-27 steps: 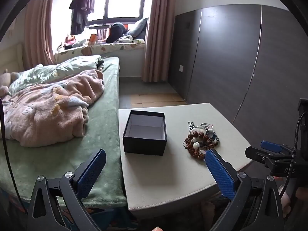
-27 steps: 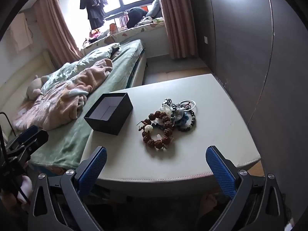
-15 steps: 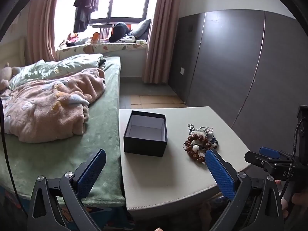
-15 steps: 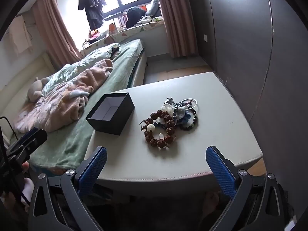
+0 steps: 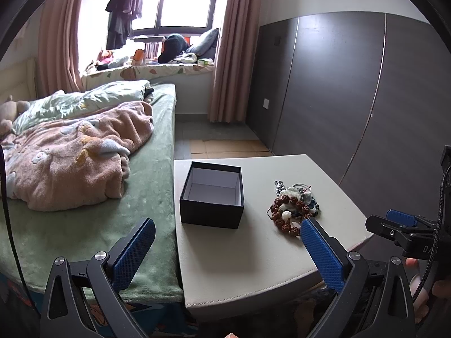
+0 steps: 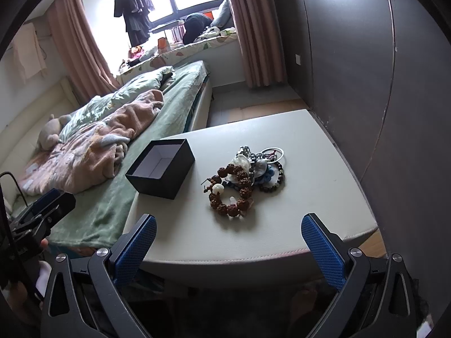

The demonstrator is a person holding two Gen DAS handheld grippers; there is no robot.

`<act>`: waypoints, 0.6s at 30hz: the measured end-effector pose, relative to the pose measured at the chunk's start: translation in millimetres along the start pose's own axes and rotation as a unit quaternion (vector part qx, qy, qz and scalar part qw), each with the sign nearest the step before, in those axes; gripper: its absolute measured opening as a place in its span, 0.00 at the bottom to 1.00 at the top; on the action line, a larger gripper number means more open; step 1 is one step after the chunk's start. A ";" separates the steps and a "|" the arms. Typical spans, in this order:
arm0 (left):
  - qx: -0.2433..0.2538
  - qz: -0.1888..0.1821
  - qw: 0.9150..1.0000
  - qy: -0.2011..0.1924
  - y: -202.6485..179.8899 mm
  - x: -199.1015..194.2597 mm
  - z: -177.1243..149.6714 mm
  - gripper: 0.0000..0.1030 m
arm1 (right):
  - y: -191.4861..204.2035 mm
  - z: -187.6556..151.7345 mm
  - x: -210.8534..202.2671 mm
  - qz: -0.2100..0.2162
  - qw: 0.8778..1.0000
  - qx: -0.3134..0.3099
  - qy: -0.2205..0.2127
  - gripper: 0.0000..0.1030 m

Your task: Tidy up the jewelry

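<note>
With both tools held short of the near edge of the tabletop (image 6: pixel 310 152), I see my left gripper (image 5: pixel 225 249) with its blue fingers (image 5: pixel 321 249) spread wide and gripping nothing, and my right gripper (image 6: pixel 229 246) just the same. The open black box (image 6: pixel 162 170) stands near the tabletop's bed-side edge, apparently empty. The jewelry pile (image 6: pixel 246 177) lies just beside it, apart from the box: a brown beaded bracelet (image 6: pixel 231 193) nearest me, with a tangle behind it that I can't sort piece by piece. The bed (image 5: pixel 84 225) adjoins the tabletop.
</note>
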State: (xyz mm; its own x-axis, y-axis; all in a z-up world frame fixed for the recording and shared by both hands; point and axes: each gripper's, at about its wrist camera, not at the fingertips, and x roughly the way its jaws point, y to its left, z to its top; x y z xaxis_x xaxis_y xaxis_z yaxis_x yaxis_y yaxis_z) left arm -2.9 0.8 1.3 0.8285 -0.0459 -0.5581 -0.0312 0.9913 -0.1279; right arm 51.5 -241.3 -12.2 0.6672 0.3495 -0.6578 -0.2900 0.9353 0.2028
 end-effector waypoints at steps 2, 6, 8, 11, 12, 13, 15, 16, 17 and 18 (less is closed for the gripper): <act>-0.001 -0.001 1.000 0.002 -0.7 0.3 -0.2 1.00 | 0.4 0.8 -1.2 -0.004 1.000 0.000 -0.001 1.00; 0.001 -0.005 1.000 0.000 -2.7 -0.5 0.2 1.00 | -1.1 2.0 0.4 -0.004 1.000 0.005 0.002 1.00; 0.002 -0.005 1.000 -0.001 -3.0 -1.1 0.1 1.00 | -0.8 2.5 0.3 -0.005 1.000 0.006 0.000 1.00; 0.000 -0.007 1.000 -0.004 -2.0 -2.9 0.1 1.00 | 0.2 3.2 -0.1 -0.010 1.000 0.002 -0.004 1.00; -0.001 -0.007 1.000 -0.006 -1.6 -3.4 0.2 1.00 | 1.3 3.0 0.3 -0.010 1.000 0.001 -0.004 1.00; -0.001 -0.008 1.000 -0.007 -1.1 -3.9 0.2 1.00 | 1.7 2.9 0.1 -0.009 1.000 0.000 -0.004 1.00; -0.004 -0.008 1.000 -0.007 -0.2 -3.6 0.4 1.00 | 2.6 2.9 -0.9 -0.009 1.000 -0.002 -0.006 1.00; -0.005 -0.008 1.000 -0.006 0.2 -3.0 0.4 1.00 | 3.0 2.7 -1.2 -0.010 1.000 -0.003 -0.007 1.00; -0.006 -0.009 1.000 -0.005 0.4 -2.3 0.3 1.00 | 3.3 2.5 -1.2 -0.011 1.000 -0.005 -0.007 1.00; -0.007 -0.009 1.000 -0.005 0.5 -1.6 0.3 1.00 | 3.8 2.4 -0.9 -0.011 1.000 -0.005 -0.006 1.00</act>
State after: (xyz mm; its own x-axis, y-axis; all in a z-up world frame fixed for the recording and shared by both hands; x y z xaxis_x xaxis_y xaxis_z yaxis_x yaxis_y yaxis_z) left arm -4.1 1.4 2.4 0.8343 -0.0621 -0.5478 -0.0239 0.9886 -0.1483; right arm 51.5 -237.9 -9.0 0.6818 0.3301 -0.6529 -0.2829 0.9419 0.1809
